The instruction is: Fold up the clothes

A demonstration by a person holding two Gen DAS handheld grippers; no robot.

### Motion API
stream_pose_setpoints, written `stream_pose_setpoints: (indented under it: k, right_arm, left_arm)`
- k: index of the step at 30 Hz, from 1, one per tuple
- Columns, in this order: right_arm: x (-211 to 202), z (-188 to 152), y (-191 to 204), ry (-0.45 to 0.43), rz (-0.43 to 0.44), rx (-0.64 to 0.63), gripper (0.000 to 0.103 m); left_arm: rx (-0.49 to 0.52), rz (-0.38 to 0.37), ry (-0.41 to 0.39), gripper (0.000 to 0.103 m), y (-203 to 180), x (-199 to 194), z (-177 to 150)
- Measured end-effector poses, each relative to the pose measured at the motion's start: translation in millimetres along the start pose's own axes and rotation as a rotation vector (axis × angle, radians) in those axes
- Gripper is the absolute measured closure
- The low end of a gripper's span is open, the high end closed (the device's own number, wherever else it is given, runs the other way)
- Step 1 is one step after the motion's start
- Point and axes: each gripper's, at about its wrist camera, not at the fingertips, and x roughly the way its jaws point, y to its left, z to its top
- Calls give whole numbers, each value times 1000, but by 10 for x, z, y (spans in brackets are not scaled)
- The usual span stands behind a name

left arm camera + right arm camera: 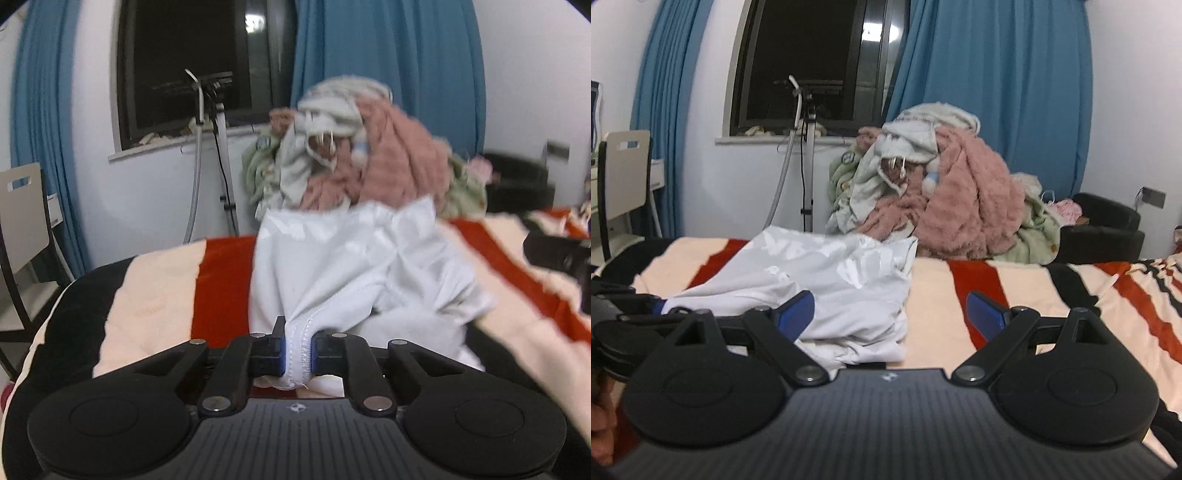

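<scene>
A crumpled white garment (351, 266) lies on the striped bed cover (155, 295). My left gripper (300, 352) is shut on a stitched hem of this garment, with the fabric bunched between its blue pads. In the right wrist view the same white garment (827, 288) spreads ahead and to the left. My right gripper (890, 314) stands open just above the bed, its left finger (798, 310) over the garment's near edge and its right finger (986, 312) over bare cover. Nothing is pressed between its pads. The left gripper (659, 306) shows at that view's left edge, holding the cloth.
A heap of pink, grey and green clothes and blankets (942, 192) sits at the bed's far side. Behind it are blue curtains (997, 92), a dark window (812, 62) and a stand with a hose (809, 155). A chair (622, 177) stands left; a black seat (1104, 225) stands right.
</scene>
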Motion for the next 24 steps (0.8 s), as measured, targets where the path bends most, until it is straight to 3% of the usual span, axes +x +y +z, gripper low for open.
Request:
stream_pose_setpoints:
  k: [7, 13, 19, 24]
  right_arm:
    - [-998, 46, -183, -47, 29, 51, 12]
    - [-1753, -8, -330, -63, 134, 11, 12]
    - [-1878, -478, -366, -31, 270, 88, 12]
    - [-1864, -725, -84, 14, 393, 57, 12]
  left_arm:
    - [-9, -32, -105, 93, -107, -865, 60]
    - [-19, -52, -135, 93, -217, -1821, 87]
    - [-137, -111, -178, 93, -245, -2742, -132]
    - [-204, -138, -170, 92, -233, -3085, -353]
